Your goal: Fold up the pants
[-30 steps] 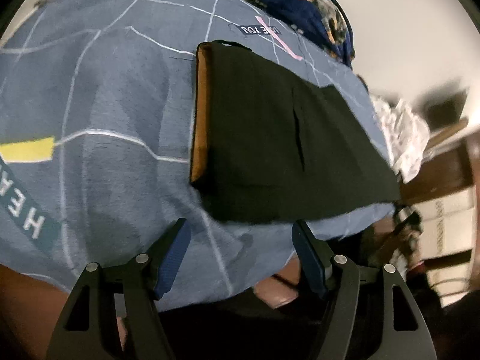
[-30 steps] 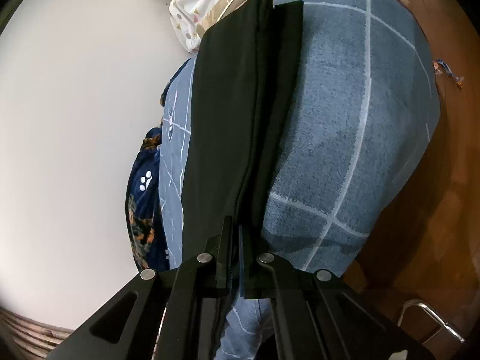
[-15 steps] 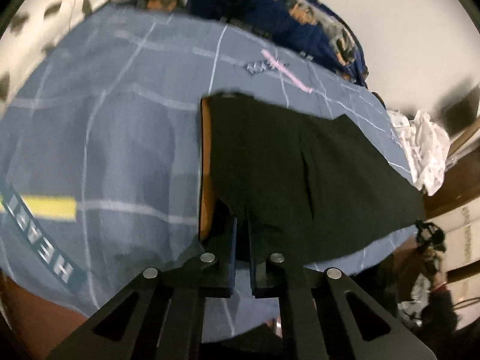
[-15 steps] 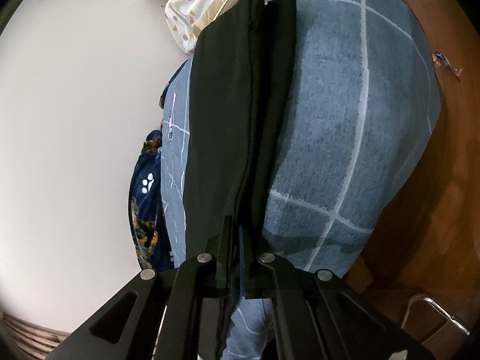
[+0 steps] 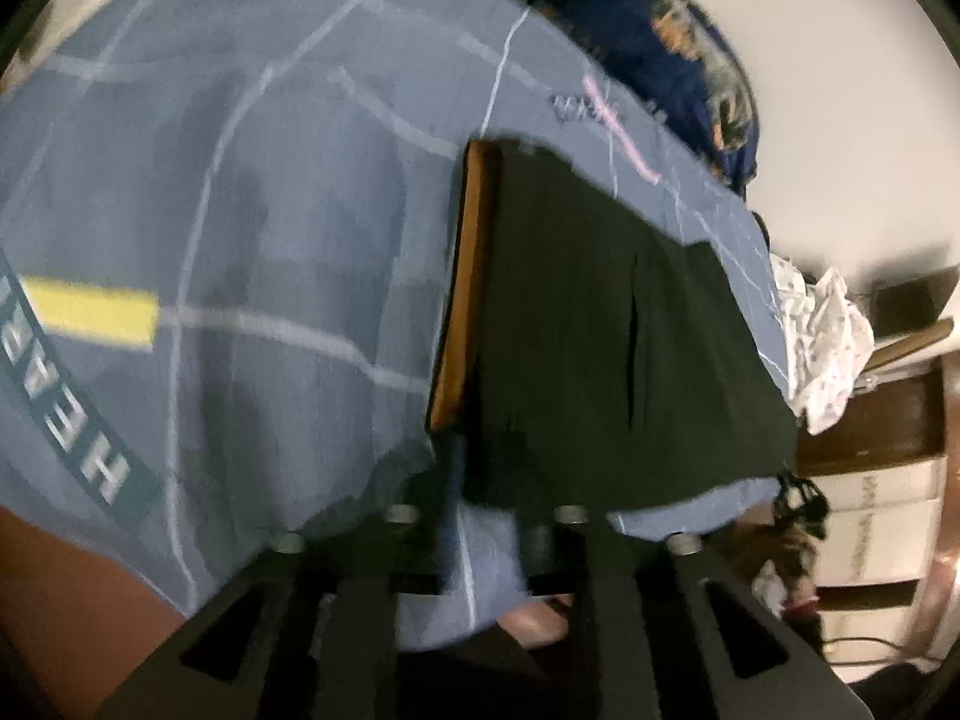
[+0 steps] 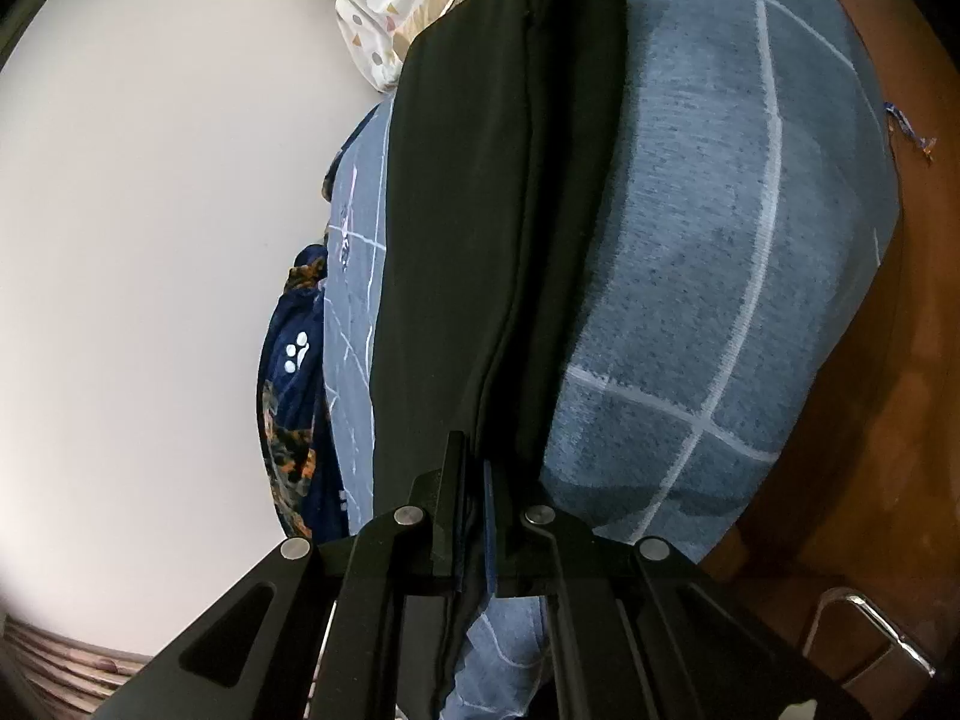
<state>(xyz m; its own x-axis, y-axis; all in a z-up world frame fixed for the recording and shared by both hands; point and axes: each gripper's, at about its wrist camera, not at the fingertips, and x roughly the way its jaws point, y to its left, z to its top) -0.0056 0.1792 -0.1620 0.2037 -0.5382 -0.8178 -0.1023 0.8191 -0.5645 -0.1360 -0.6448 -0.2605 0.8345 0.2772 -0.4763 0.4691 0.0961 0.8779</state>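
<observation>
Black pants [image 5: 600, 330] with an orange waistband lining [image 5: 462, 300] lie flat on a blue-grey blanket [image 5: 240, 210]. My left gripper [image 5: 486, 498] sits at the near waist corner; the view is blurred, its fingers a small gap apart with blanket showing between them and the pants edge just above. In the right wrist view the pants [image 6: 468, 210] run away from me as a long strip. My right gripper [image 6: 474, 480] is shut on the near end of the pants.
A dark blue patterned pillow [image 5: 660, 30] lies at the blanket's far edge by a white wall. A white spotted cloth [image 5: 822, 336] lies past the pants. Brown wooden bed frame [image 6: 870, 450] borders the blanket. A metal handle [image 6: 870, 642] shows at lower right.
My left gripper closed at the waist corner half a second ago and its fingers now stand slightly apart, the view shifting. My right gripper stays shut on the pants end.
</observation>
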